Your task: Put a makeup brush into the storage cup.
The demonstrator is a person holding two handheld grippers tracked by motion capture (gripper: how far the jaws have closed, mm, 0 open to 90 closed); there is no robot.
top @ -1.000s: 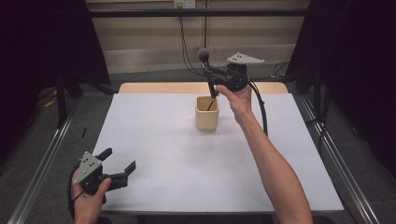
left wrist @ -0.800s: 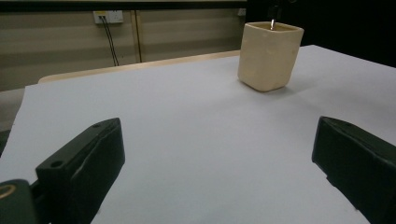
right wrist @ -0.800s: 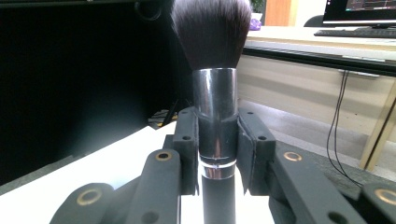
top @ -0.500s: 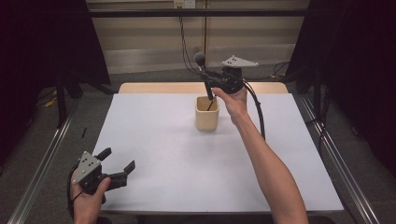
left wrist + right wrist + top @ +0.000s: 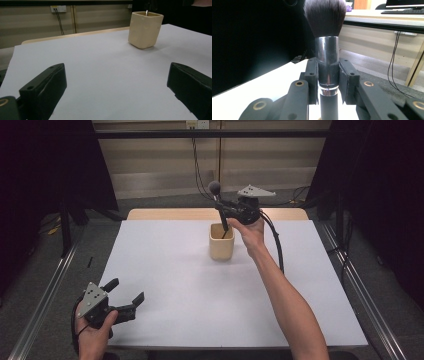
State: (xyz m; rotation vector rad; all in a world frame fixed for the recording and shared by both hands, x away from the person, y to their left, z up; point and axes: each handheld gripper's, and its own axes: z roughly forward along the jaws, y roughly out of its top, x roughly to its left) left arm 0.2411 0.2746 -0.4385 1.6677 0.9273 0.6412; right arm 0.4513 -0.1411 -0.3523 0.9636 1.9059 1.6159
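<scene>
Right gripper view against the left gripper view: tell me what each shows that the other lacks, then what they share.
The right gripper view alone shows the makeup brush up close: dark bristles, a silver ferrule, and the right gripper shut on that ferrule. The left gripper view alone shows the cream cup standing on the white table, and the left gripper with its jaws wide apart, holding nothing. Both show the white table surface and the beige wall with black cables behind.

Even overhead light on the white table (image 5: 175, 270), dark surroundings, perhaps slightly soft focus.
</scene>
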